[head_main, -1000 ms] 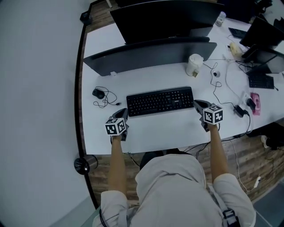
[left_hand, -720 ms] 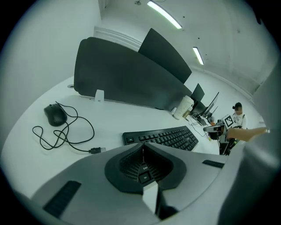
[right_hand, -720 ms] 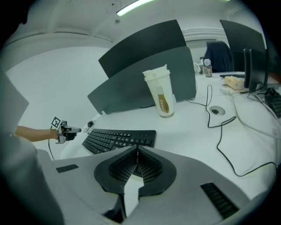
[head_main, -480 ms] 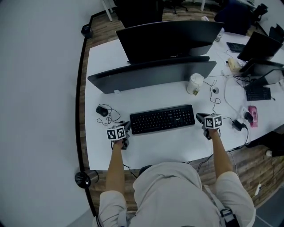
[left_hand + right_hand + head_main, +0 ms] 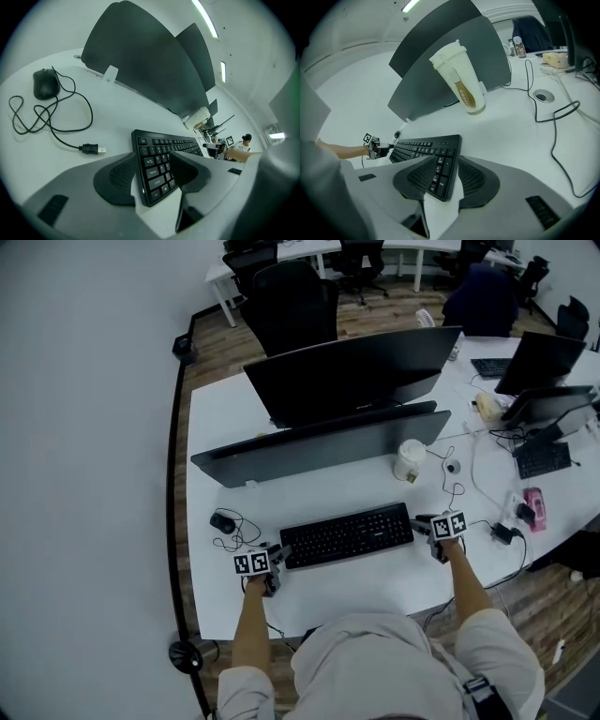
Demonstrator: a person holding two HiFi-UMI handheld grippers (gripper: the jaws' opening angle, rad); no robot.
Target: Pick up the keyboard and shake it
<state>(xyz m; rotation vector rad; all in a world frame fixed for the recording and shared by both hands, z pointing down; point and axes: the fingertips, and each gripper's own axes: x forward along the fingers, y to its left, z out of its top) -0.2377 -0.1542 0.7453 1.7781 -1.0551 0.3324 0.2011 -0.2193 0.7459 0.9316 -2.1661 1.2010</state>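
The black keyboard (image 5: 347,533) lies flat on the white desk (image 5: 375,583) in front of me. My left gripper (image 5: 276,559) is at its left end. In the left gripper view the jaws of that gripper (image 5: 154,161) have just been opening, and the keyboard's (image 5: 164,145) left end lies between them. My right gripper (image 5: 425,525) is at the right end. Its jaws (image 5: 444,164) have also just been opening, and they straddle the keyboard's (image 5: 419,149) right end. I see no pad clearly pressing on it.
A black mouse (image 5: 222,521) with a loose coiled cable and USB plug (image 5: 96,149) lies left of the keyboard. A paper coffee cup (image 5: 409,460) stands behind its right end. Two dark monitors (image 5: 319,442) stand across the back. Cables (image 5: 459,479) trail at the right.
Both grippers have sunk and closed in on the keyboard's two ends, and now straddle them. The keyboard has stayed on the desk. The head view has tilted up.
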